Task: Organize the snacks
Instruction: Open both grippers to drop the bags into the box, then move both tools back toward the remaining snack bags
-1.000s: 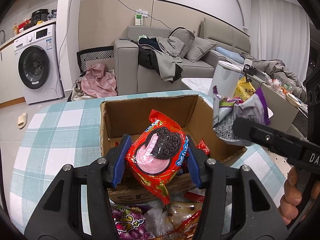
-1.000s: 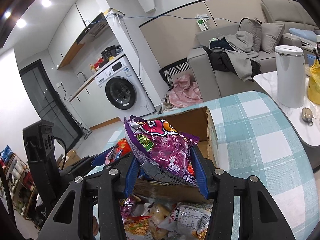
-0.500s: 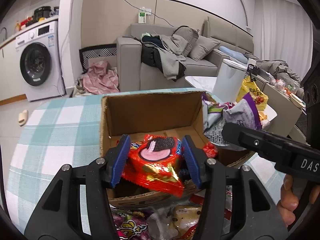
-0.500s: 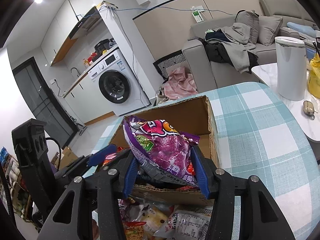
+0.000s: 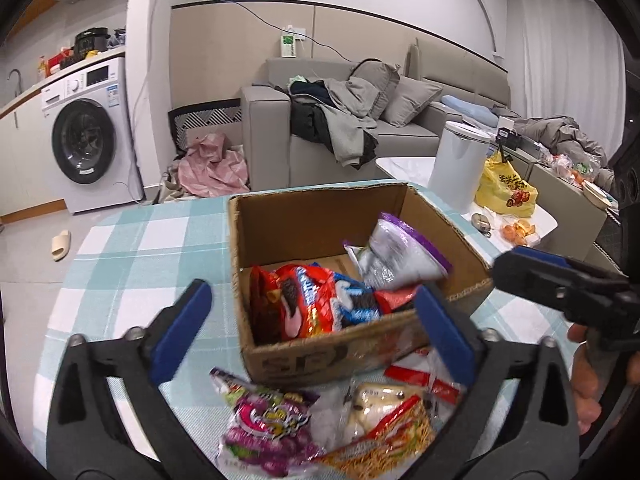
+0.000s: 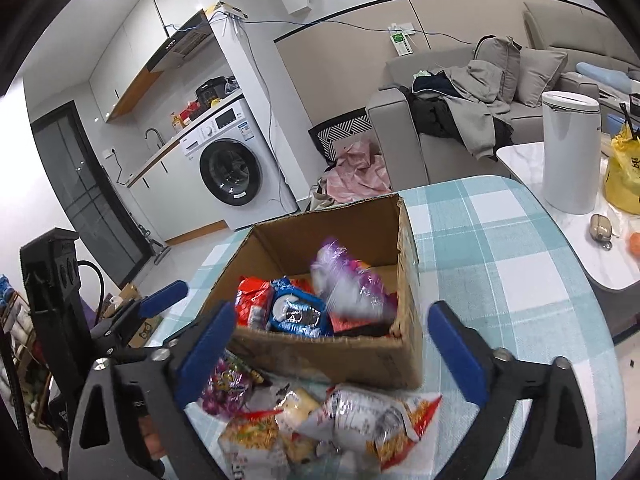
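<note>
An open cardboard box [image 5: 316,216] [image 6: 384,356] stands on the checked table. Inside lie a red cookie pack [image 5: 308,308], a blue cookie pack [image 6: 296,314] and a purple bag [image 5: 400,254] [image 6: 348,284], blurred in the right wrist view. My left gripper [image 5: 312,332] is open and empty at the box's near wall. My right gripper [image 6: 332,352] is open and empty, also at the near wall; one of its fingers [image 5: 532,272] shows at the right of the left wrist view. Loose snacks lie in front of the box: a purple candy bag [image 5: 260,428] and a noodle pack [image 5: 384,440] [image 6: 252,440].
The table [image 5: 132,240] has a teal and white cloth. A white bin [image 6: 570,152] and a yellow bag [image 5: 504,192] stand on a side table at the right. A sofa [image 5: 360,120] and a washing machine [image 5: 88,140] are behind.
Both grippers have opened. The red cookie pack and the purple bag have dropped into the box. Both grippers have pulled back toward the box's near wall.
</note>
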`<state>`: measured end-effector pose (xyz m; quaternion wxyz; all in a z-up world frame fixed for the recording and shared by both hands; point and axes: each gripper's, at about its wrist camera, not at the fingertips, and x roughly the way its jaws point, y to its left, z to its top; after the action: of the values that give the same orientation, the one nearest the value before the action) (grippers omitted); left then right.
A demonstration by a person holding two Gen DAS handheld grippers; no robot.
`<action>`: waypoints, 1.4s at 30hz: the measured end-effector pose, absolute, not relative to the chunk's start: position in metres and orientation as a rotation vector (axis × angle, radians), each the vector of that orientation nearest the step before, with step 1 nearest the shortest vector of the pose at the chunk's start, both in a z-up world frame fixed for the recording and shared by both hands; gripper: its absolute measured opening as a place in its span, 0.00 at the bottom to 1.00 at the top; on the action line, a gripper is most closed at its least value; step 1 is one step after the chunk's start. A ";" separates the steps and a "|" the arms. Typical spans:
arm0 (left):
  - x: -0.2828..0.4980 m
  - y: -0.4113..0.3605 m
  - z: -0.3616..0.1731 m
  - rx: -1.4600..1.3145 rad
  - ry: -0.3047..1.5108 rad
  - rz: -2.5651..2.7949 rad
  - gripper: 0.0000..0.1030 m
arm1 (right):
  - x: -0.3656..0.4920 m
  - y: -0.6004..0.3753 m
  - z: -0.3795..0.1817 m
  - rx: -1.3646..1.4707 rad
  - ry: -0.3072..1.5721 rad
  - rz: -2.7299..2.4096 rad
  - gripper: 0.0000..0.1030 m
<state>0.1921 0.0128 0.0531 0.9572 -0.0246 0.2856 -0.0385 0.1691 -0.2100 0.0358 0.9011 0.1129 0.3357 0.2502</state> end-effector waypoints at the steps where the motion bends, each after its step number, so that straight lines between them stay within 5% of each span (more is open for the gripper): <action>1: 0.186 0.014 0.054 -0.052 0.578 -0.074 0.99 | 0.166 -0.212 0.036 0.234 0.693 0.519 0.99; 22: 0.086 0.030 0.031 -0.110 0.645 -0.038 0.99 | 0.116 -0.234 0.017 0.186 0.721 0.526 1.00; 42: 0.083 -0.001 -0.001 -0.086 0.720 -0.074 0.99 | 0.119 -0.224 -0.017 0.127 0.808 0.538 1.00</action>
<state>0.0829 -0.0006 -0.0011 0.9343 -0.0422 0.3522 -0.0360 0.1194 -0.2240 -0.0171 0.8825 0.0612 0.3881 0.2586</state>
